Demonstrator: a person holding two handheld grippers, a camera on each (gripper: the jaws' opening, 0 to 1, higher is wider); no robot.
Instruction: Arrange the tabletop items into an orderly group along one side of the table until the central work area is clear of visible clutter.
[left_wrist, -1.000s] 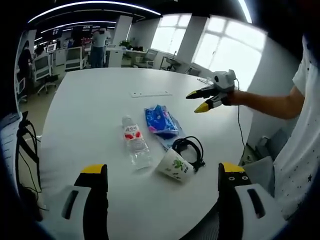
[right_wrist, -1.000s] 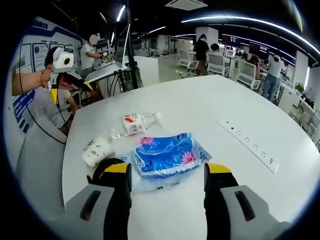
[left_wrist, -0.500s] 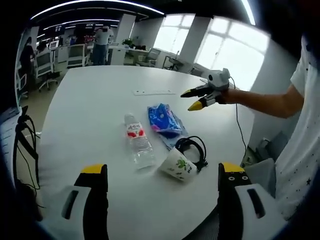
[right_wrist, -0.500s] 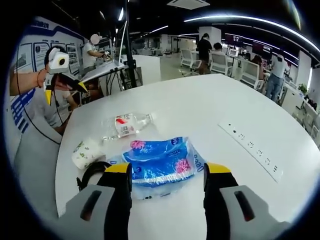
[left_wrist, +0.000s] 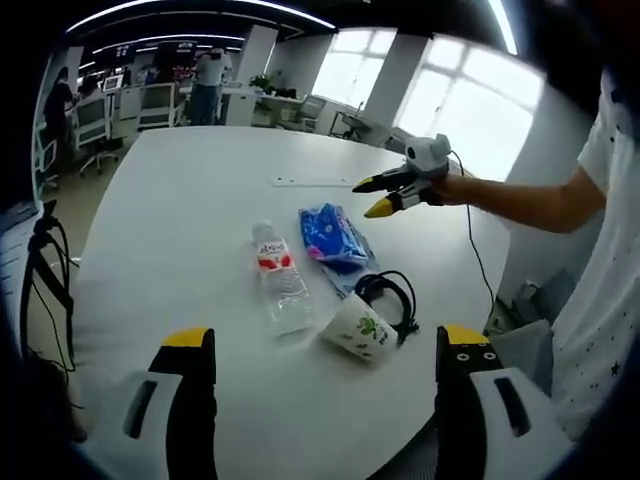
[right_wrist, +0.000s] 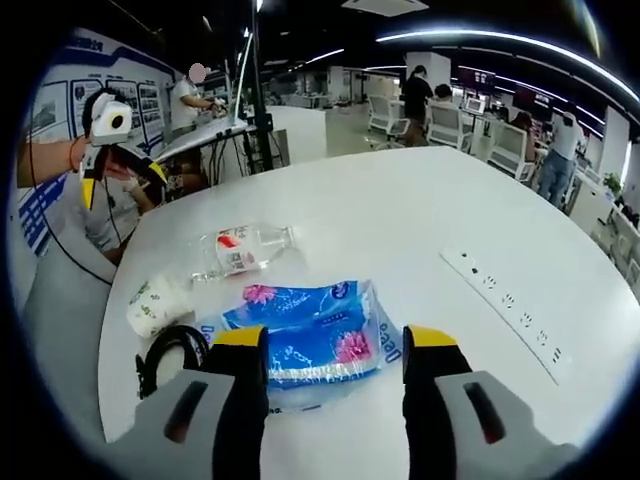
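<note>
Hovering over round white tabletop (left_wrist: 170, 220), right tongs (right_wrist: 334, 350) parted wide, gripping nothing, above blue plastic tissue pack (right_wrist: 305, 332). Left tongs (left_wrist: 315, 350) likewise wide open, empty (held back from the items). Clear plastic water bottle with red label (left_wrist: 278, 287) lying flat beside pack; tipped white paper cup with green print (left_wrist: 355, 331) touching coiled black cable (left_wrist: 385, 296). White power strip (right_wrist: 507, 314) well apart.

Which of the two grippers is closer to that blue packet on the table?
The right gripper. It hangs just above the blue packet, fingers open to either side of it. The left gripper is held back near the table's edge, beyond the paper cup.
</note>
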